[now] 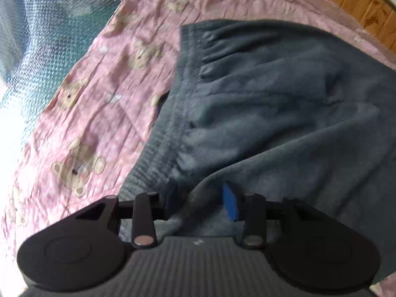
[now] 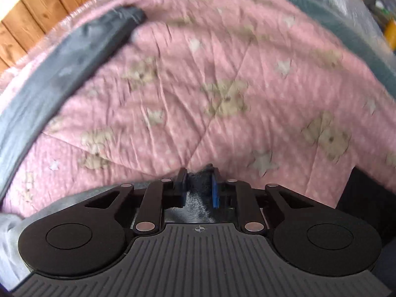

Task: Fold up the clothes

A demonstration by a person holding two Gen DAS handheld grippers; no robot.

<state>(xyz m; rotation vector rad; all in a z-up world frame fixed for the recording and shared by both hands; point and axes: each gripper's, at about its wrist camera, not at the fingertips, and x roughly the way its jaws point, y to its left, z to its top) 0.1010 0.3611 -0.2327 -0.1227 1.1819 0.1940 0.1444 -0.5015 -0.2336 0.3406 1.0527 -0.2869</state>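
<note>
A dark grey fleece garment point(image 1: 272, 94) with a ribbed elastic waistband point(image 1: 183, 79) lies on a pink quilt point(image 1: 104, 79) printed with teddy bears. My left gripper point(image 1: 203, 198) is shut on a fold of the grey garment near the waistband's near end; the cloth covers one finger. In the right wrist view, my right gripper point(image 2: 199, 188) is shut on a piece of the same grey cloth point(image 2: 198, 195), held above the pink quilt point(image 2: 222, 86). A long strip of the grey garment point(image 2: 64, 66) runs along the left.
Wooden panelling point(image 1: 366, 2) stands behind the bed, and also shows in the right wrist view point(image 2: 49, 2). A teal mesh fabric point(image 1: 44, 29) hangs to the left. Another grey-green cloth edge point(image 2: 358, 37) lies at the quilt's right side.
</note>
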